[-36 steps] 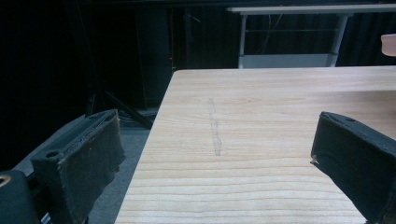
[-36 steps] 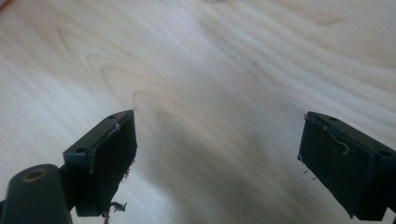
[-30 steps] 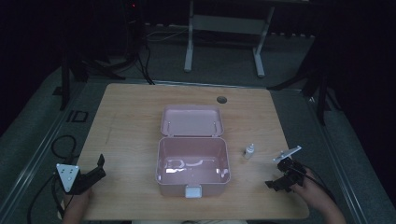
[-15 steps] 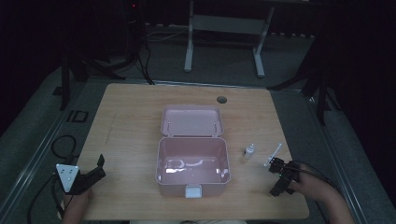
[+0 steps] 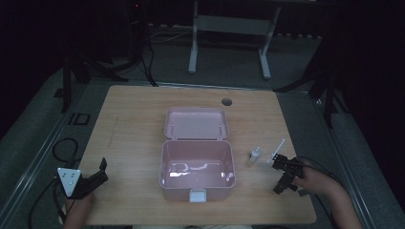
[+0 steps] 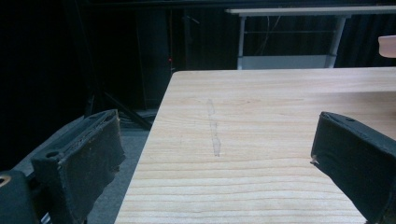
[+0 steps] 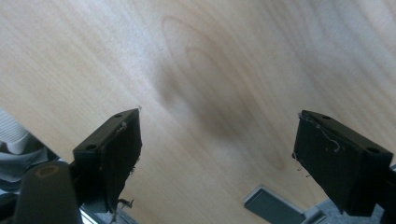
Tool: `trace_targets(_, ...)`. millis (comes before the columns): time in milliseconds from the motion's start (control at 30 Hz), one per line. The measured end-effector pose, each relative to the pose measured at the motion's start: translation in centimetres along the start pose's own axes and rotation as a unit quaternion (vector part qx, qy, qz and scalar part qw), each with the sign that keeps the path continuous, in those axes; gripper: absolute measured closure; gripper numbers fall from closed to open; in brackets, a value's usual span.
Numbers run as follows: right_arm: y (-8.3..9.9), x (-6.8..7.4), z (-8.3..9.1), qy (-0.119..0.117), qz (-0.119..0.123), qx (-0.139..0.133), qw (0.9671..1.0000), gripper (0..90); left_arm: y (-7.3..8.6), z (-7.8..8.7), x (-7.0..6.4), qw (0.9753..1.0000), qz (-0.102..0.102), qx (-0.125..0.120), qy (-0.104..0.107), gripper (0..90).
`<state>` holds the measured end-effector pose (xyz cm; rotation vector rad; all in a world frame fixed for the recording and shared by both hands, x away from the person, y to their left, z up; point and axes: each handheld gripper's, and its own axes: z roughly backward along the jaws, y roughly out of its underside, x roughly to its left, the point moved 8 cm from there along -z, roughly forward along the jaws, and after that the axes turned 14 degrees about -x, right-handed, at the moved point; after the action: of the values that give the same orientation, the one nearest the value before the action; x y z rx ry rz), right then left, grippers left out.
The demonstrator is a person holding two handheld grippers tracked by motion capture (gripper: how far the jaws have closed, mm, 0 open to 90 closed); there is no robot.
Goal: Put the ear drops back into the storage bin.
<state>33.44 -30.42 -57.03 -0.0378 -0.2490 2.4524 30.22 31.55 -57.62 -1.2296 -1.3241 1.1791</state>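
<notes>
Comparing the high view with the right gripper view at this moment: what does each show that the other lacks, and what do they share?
High view alone: the open pink box mid-table with its lid laid back, a small white bottle and a thin white stick to its right, and the left gripper near the table's front left corner. Right gripper view alone: a close look at the right gripper, its two black jaws wide apart with nothing between them, pointing down at bare wood. Both share: the wooden table and the right gripper.
</notes>
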Motion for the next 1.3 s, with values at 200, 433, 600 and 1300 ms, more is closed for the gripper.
trace_targets(200, -1.5, -0.6, 0.0, 0.005, -0.010, 0.004, 0.9999, 13.5, 0.0, 0.0, 0.0, 1.0000, 0.000, -0.001, -0.001, 2.4)
trace_targets(433, -3.5, -0.9, -0.1, 0.014, -0.002, 0.008, 0.9999, 12.4, 0.0, 0.0, 0.0, 1.0000, 0.001, -0.001, -0.001, 2.4)
trace_targets(600, -4.2, -1.8, -0.3, 0.024, -0.023, 0.022, 0.9992, 11.3, 0.0, 0.0, 0.0, 1.0000, -0.002, 0.000, -0.003, 2.4)
trace_targets(1300, -10.0, -2.9, -1.6, 0.020, -0.056, 0.002, 0.9982, 20.2, 0.0, 0.0, 0.0, 1.0000, -0.003, -0.001, -0.002, 2.4)
